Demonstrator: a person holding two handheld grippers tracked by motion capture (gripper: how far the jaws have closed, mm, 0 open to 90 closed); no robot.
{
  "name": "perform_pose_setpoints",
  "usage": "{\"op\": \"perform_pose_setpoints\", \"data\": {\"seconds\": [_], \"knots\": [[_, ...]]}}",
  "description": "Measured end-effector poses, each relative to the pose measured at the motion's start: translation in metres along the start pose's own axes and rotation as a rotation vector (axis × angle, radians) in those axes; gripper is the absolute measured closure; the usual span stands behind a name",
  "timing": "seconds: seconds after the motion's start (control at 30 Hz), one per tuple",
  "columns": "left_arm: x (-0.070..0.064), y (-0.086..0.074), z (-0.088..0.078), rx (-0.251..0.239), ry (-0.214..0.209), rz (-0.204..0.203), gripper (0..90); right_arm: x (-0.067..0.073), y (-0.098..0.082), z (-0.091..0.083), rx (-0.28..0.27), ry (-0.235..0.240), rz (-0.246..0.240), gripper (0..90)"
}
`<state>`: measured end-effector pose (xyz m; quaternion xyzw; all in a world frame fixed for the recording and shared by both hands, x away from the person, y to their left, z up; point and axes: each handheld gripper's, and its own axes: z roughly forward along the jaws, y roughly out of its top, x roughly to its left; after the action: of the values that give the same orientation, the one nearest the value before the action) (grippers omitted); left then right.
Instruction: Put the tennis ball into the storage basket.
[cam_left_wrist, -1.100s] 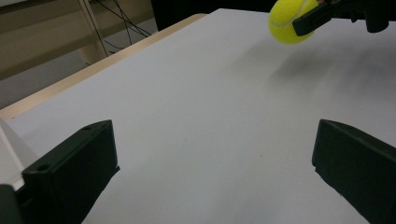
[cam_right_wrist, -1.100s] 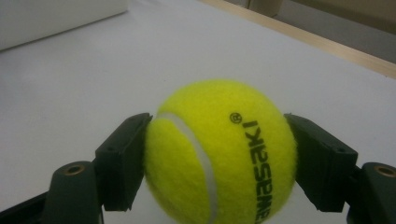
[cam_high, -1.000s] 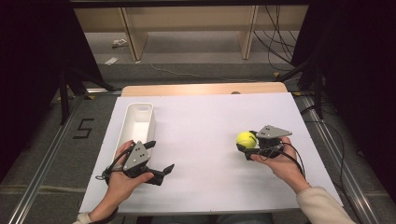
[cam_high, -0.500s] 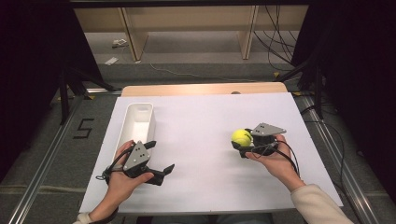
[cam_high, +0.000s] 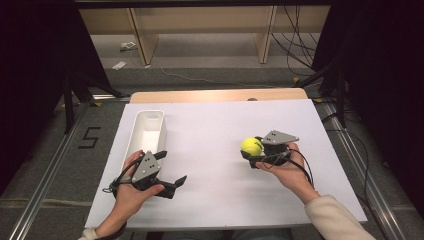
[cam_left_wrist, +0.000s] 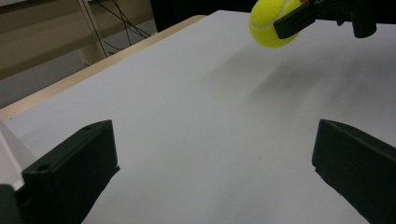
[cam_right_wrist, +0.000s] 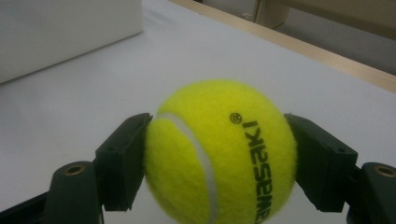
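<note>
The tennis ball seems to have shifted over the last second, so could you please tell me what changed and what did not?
The right tongs, shut on the tennis ball throughout, carried it leftward across the white table, toward the white bin. Nothing was taken hold of or let go. The left tongs stayed open and in place beside the bin, which did not move.

A lab or test bay is showing here: black curtains (cam_high: 35, 60) are flanking a white-covered table (cam_high: 215, 130), metal rails (cam_high: 50, 165) are running along the floor, cables (cam_high: 295, 40) are trailing behind, and a taped "5" (cam_high: 90, 137) is marking the floor.
</note>
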<state>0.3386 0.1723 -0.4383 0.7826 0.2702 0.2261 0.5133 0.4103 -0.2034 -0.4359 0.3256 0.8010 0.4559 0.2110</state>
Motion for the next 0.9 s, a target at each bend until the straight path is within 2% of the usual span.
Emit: {"op": "perform_pose_setpoints", "data": {"seconds": [0.2,0.9], "knots": [[0.0003,-0.0001,-0.0002,0.001,0.001,-0.001,0.0,0.0063,0.0047,0.0057,-0.007,0.020,-0.010,27.1],[0.0006,-0.0003,-0.0002,0.001,0.000,-0.002,0.0,0.0100,0.0105,0.0100,-0.024,0.030,0.002,27.1]]}}
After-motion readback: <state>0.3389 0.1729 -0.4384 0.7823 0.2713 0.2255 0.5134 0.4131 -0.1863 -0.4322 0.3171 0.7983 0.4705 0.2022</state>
